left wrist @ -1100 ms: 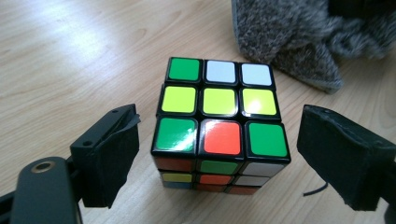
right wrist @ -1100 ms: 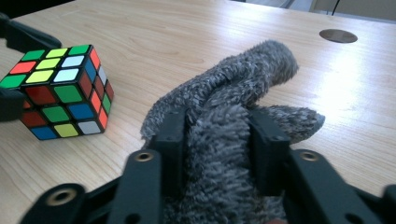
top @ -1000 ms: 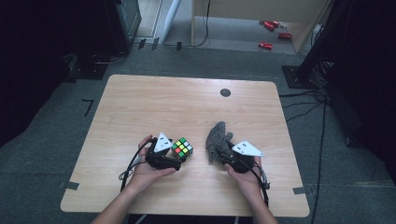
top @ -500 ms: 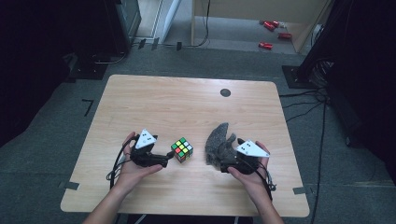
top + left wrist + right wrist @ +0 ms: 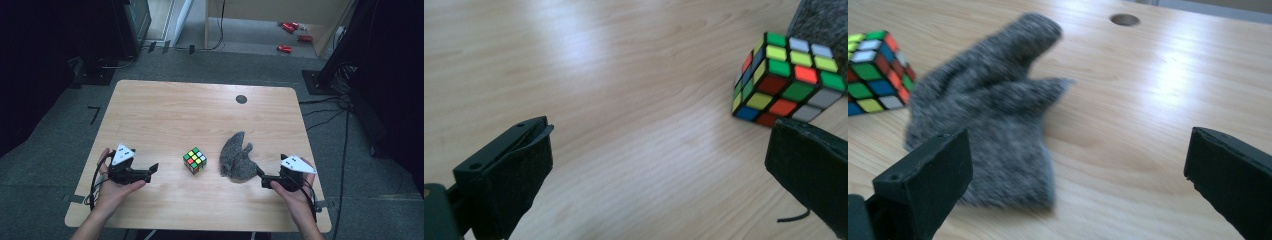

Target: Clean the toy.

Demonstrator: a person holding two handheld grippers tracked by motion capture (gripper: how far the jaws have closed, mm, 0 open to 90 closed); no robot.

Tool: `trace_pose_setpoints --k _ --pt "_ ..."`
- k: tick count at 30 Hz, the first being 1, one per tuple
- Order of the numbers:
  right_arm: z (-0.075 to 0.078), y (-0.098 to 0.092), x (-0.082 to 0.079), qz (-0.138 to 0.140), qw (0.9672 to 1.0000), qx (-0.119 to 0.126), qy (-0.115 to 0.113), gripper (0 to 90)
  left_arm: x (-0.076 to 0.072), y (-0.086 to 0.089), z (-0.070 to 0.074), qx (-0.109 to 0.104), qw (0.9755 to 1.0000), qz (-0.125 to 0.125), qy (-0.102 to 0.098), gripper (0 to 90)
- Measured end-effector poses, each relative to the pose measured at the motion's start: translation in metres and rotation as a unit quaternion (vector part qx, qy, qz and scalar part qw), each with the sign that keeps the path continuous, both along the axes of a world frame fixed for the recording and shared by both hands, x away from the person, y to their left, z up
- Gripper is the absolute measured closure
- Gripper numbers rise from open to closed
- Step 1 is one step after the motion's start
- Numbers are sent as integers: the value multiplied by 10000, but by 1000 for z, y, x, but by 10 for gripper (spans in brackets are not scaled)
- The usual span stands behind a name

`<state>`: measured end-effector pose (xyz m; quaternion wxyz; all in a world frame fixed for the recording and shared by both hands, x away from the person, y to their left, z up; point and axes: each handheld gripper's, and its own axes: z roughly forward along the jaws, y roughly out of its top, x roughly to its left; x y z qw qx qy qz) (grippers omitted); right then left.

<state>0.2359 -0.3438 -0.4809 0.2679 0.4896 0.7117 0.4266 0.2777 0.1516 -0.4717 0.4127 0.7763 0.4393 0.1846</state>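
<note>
A scrambled colour cube (image 5: 195, 160) stands on the wooden table (image 5: 165, 110) near its front middle. A grey woolly mitten (image 5: 236, 157) lies flat just right of it. My left gripper (image 5: 150, 170) is left of the cube and apart from it. Its jaws have just been opening and stand open with nothing between them. My right gripper (image 5: 262, 179) sits just right of the mitten, also just opened and empty. The left gripper view has the cube (image 5: 786, 82) beyond its right jaw, past the left gripper (image 5: 659, 165). The right gripper (image 5: 1078, 170) faces the mitten (image 5: 993, 115) and the cube (image 5: 875, 70).
A small round dark hole (image 5: 241, 99) is set in the table's far side. Red items (image 5: 290, 30) lie on the floor behind the table. Cables (image 5: 345, 130) trail past the right edge. Bare wood stretches across the far half.
Both hands have drawn apart: the left gripper moved left off the cube, the right gripper moved right off the mitten. Cube and mitten now lie free on the table.
</note>
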Motion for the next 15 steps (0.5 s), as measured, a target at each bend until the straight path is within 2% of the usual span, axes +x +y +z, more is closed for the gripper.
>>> trace_pose_setpoints --k 2,3,6,9,11,12,15 --pt "-2 -9 -4 -85 10000 18 27 0 -3 12 -5 16 9999 87 50 0" --pt "-2 -9 -4 -85 10000 18 27 0 -3 12 -5 16 9999 87 50 0" --pt "-6 -24 -10 -265 9996 10 105 0 -7 30 -14 14 9994 299 156 0" --pt "-10 -33 -14 -386 9991 -15 182 0 -11 43 -23 100 9982 580 143 0" --pt "-12 -37 -15 -443 9988 -40 207 0 -11 46 -26 53 9979 615 204 0" --pt "-15 -40 -17 -490 9985 -54 243 0 -11 50 -30 52 9974 645 320 0" --pt "-27 -52 -20 -718 9962 -250 429 0 -12 55 -38 197 9960 768 402 0"
